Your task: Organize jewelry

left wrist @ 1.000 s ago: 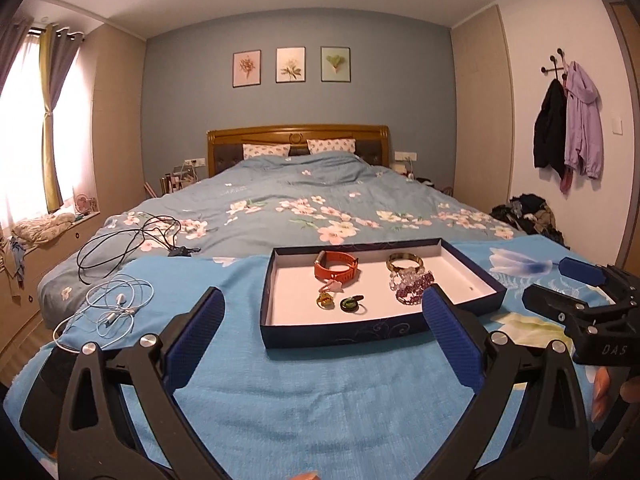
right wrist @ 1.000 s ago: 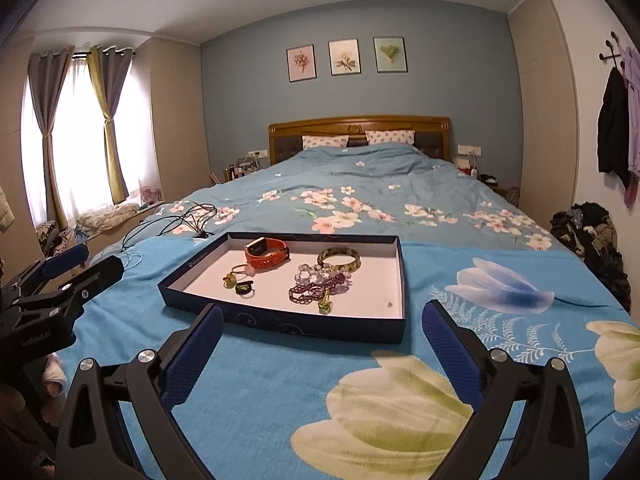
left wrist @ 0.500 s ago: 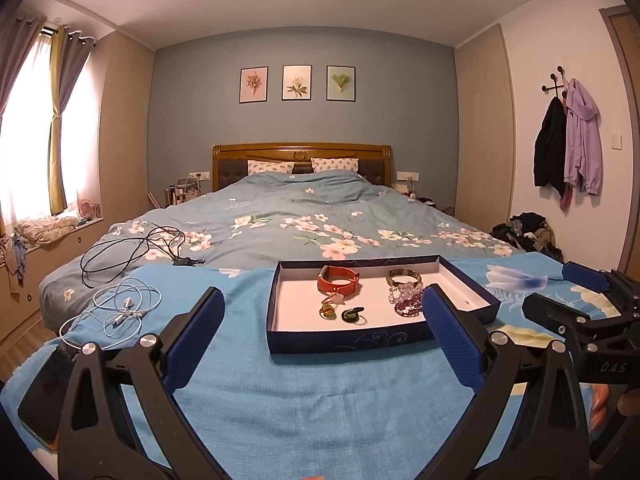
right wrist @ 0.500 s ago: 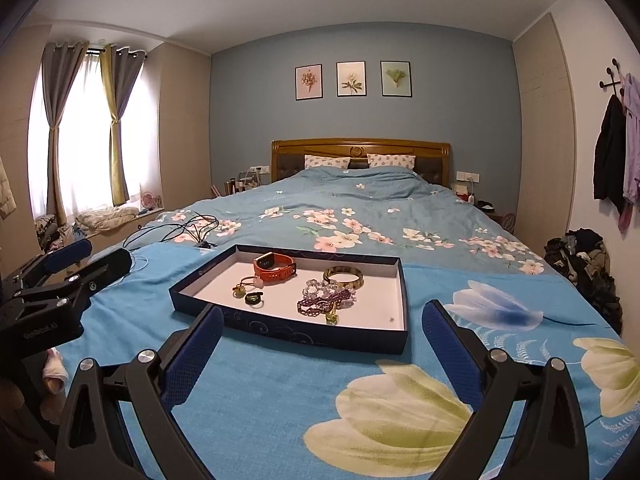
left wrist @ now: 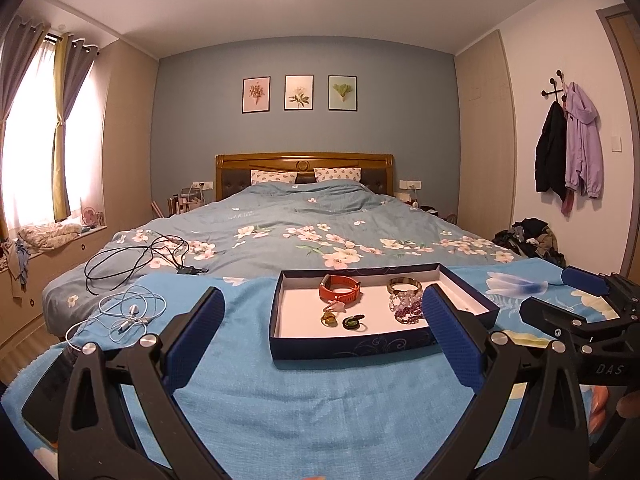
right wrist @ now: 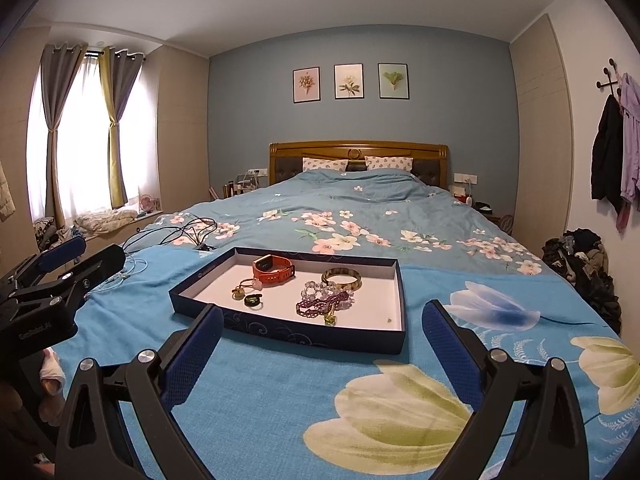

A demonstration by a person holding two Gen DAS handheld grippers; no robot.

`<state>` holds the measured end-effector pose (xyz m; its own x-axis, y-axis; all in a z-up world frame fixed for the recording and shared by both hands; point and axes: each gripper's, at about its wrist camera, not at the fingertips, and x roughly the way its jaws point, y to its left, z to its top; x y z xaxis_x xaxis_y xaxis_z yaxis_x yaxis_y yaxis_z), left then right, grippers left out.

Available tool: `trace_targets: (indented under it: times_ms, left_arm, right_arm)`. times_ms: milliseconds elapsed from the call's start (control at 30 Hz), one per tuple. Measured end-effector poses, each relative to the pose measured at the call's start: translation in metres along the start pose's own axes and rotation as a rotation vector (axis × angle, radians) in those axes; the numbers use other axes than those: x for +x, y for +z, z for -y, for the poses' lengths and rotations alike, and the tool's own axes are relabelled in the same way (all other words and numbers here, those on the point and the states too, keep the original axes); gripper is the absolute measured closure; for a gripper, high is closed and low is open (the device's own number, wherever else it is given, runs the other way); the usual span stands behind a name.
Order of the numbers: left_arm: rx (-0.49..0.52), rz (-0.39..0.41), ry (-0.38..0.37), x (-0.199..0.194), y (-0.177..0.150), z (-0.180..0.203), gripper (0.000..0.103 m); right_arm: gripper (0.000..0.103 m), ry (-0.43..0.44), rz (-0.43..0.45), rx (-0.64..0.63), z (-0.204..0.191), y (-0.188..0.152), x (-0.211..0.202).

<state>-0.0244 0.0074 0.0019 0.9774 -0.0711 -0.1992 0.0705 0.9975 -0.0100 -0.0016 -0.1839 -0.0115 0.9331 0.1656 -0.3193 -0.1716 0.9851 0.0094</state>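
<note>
Both my grippers hang above the blue blanket at the foot of the bed, short of the tray and touching nothing. My left gripper has its jaws spread wide and holds nothing; my right gripper is just as wide apart and bare. Ahead of me sits the dark blue tray, white inside. In it lie an orange watch, a gold bangle, a heap of purple and clear bead bracelets, and two small rings side by side near the front-left. White earphones lie off to the left on the blanket.
</note>
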Motion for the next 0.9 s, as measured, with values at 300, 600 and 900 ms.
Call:
trace_targets:
  times_ms: [300,600,900]
  left_arm:
    - [0.000,0.004,0.003,0.0001,-0.0002,-0.0005,0.006]
    - [0.003,0.011,0.006,-0.0022,0.0002,-0.0010,0.006]
    - [0.006,0.018,0.012,-0.0042,0.0021,-0.0010,0.006]
  right_arm:
    - [0.007,-0.005,0.001,-0.001,-0.0016,0.0003,-0.0019]
    - [0.007,-0.010,0.004,0.003,-0.0010,0.0018,-0.0031]
    - [0.007,-0.011,0.004,0.003,-0.0009,0.0018,-0.0036]
